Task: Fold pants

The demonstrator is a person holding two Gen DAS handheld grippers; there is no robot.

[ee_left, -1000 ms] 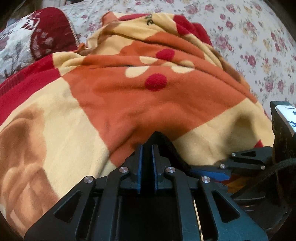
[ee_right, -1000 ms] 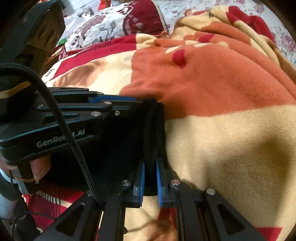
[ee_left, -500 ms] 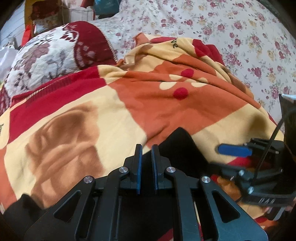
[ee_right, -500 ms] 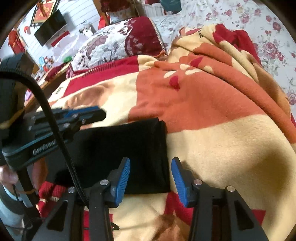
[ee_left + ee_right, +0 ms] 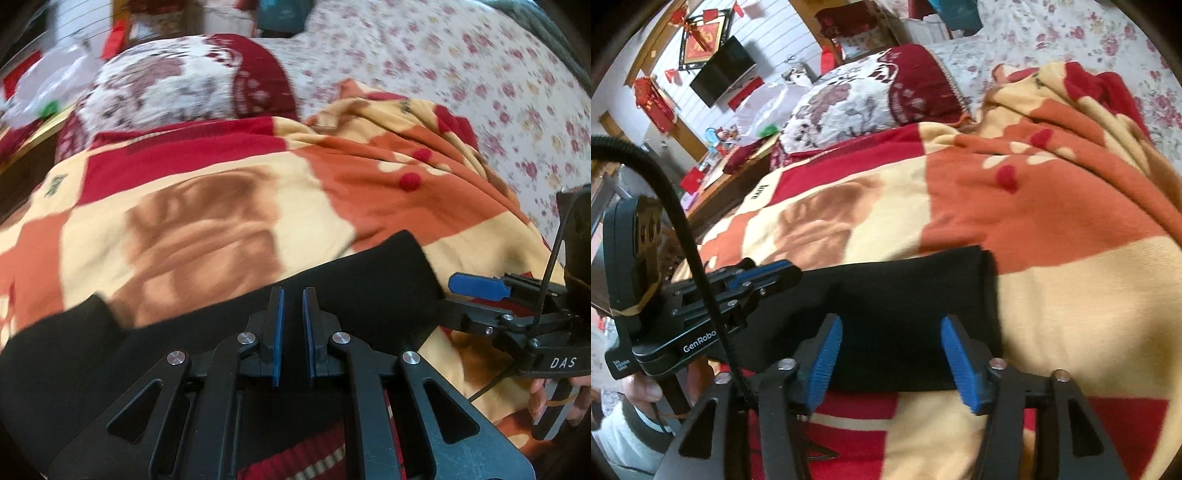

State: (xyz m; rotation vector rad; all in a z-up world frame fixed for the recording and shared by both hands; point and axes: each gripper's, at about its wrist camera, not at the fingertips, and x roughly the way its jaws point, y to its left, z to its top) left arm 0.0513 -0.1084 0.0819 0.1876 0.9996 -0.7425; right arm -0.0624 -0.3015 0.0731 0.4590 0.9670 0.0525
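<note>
left gripper (image 5: 293, 325) hovers low over the black pants (image 5: 908, 291), blue pads a narrow slit apart, pinching nothing i can make out. the pants lie folded flat on the patchwork blanket (image 5: 1052, 229), right edge square, open blanket beyond. right gripper (image 5: 892, 354) spread wide above them. near edge hidden.

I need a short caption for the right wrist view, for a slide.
Right gripper, jaws wide open, above the black pants lying on the patterned blanket.
</note>
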